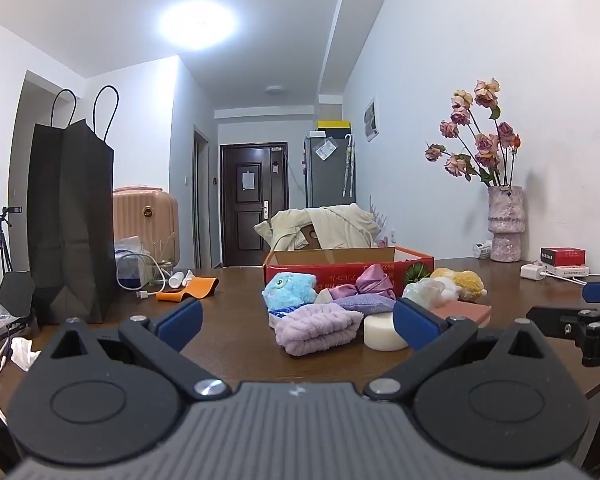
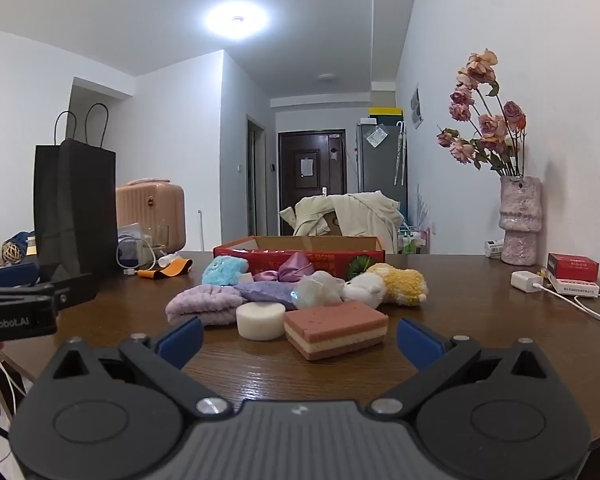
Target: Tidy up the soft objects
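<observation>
Ahead, both the left gripper [image 1: 298,318] and right gripper [image 2: 300,338] gape empty; a lilac fluffy headband [image 1: 318,328] and pink layered sponge [image 2: 336,334] lie just beyond their fingertips.

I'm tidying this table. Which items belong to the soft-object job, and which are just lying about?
For the job: lilac fluffy headband, white round sponge, pink-and-cream layered sponge, blue plush toy, yellow-and-white plush, red cardboard box.

Lying about: black paper bag, pink mottled vase, white charger.
</observation>
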